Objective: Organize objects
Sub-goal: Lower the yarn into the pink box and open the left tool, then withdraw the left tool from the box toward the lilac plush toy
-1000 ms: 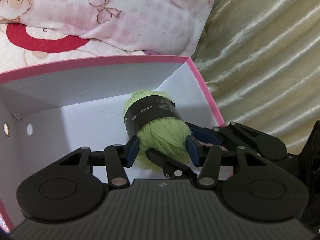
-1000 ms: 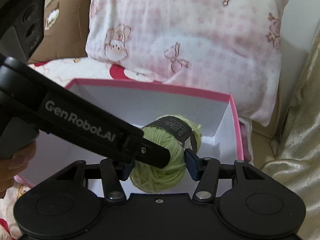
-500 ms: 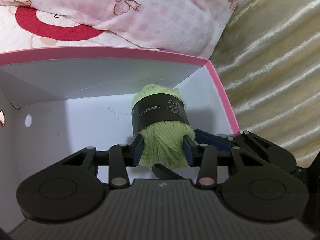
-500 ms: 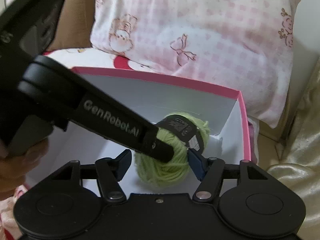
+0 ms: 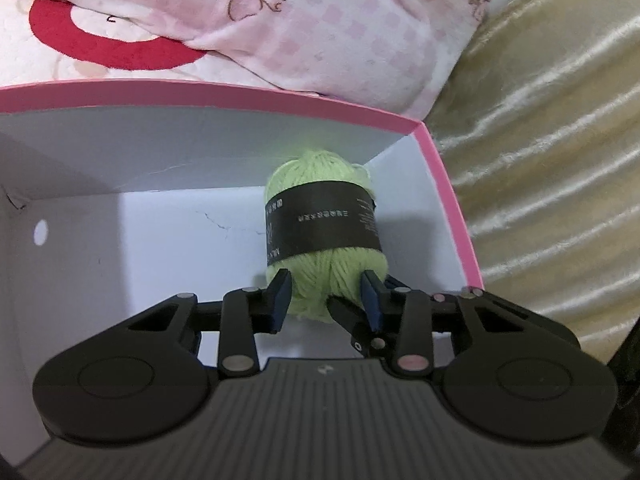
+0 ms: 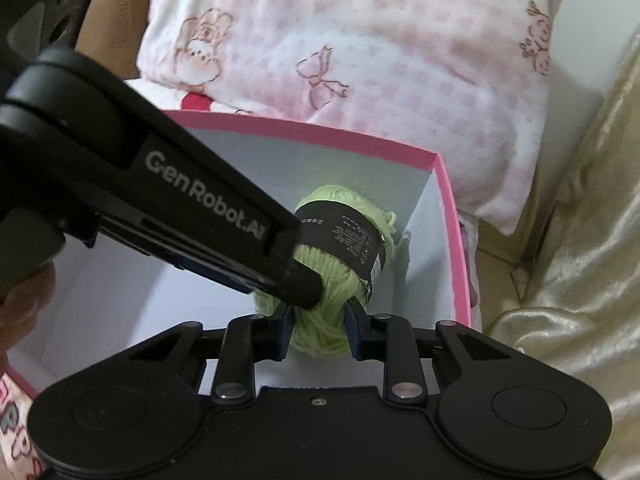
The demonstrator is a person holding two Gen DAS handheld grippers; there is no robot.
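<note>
Left wrist view: the ball of green yarn point(image 5: 326, 240), wrapped in a black paper band point(image 5: 322, 222), sits inside the pink-rimmed white box point(image 5: 452, 200), near the far right corner. The left gripper point(image 5: 326, 294) has just been closing, and its blue fingers point(image 5: 282, 294) now pinch the near end of the yarn from both sides. The right gripper's dark finger pokes in low beside the right-hand pad. To the left of the yarn the box floor lies bare up to the left wall, which has a round hole point(image 5: 41, 233); to the right, only a narrow strip separates the yarn from the right wall. Beyond the far rim lies a pink checked pillow point(image 5: 340, 28), and shiny beige fabric point(image 5: 552, 160) runs along the right edge outside the box.

Right wrist view: the right gripper point(image 6: 318, 330) has also just been closing, and its fingers point(image 6: 354, 330) squeeze the near end of the same yarn point(image 6: 320, 324). The left gripper's long black arm point(image 6: 180, 200) crosses from the upper left, its tip against the yarn's left flank. A hand point(image 6: 24, 312) shows at the left edge. The band's label side faces the right wall, with a slim gap between.
</note>
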